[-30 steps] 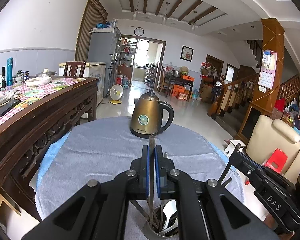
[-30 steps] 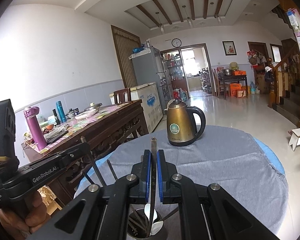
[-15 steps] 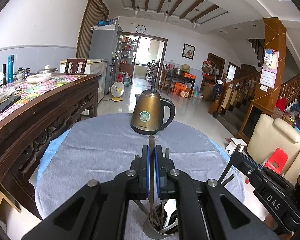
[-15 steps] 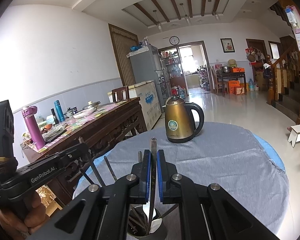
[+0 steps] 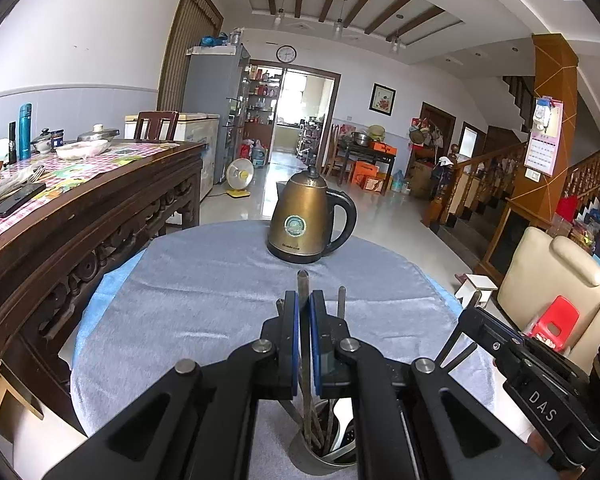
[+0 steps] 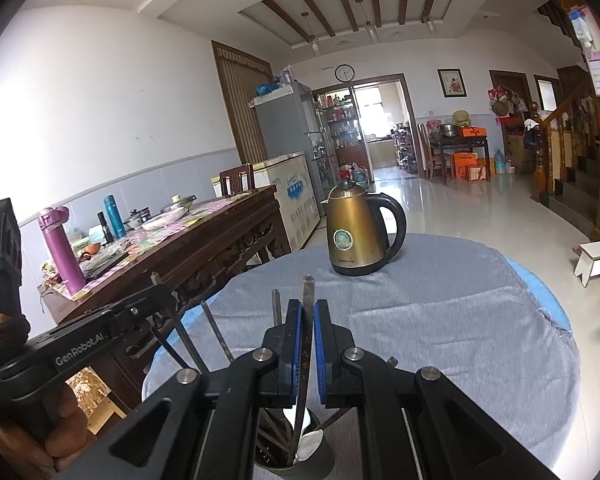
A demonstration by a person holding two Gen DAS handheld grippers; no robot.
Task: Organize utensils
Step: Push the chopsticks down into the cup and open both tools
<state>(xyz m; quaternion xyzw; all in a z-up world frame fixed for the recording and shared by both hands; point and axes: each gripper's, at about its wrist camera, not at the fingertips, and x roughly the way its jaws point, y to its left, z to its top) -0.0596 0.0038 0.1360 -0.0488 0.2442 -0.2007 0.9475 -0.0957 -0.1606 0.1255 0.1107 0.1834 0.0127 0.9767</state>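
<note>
My left claw [image 5: 304, 304] and right claw [image 6: 305, 312] have each tipped a little lower than a second ago. In both views the kettle [image 5: 308, 220] now sits higher and farther from my fingertips, and more grey cloth [image 5: 204, 292] shows ahead.

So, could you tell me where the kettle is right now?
The kettle stands upright at the far side of the grey-clothed round table, centre of both views, beyond the utensil holder.
</note>
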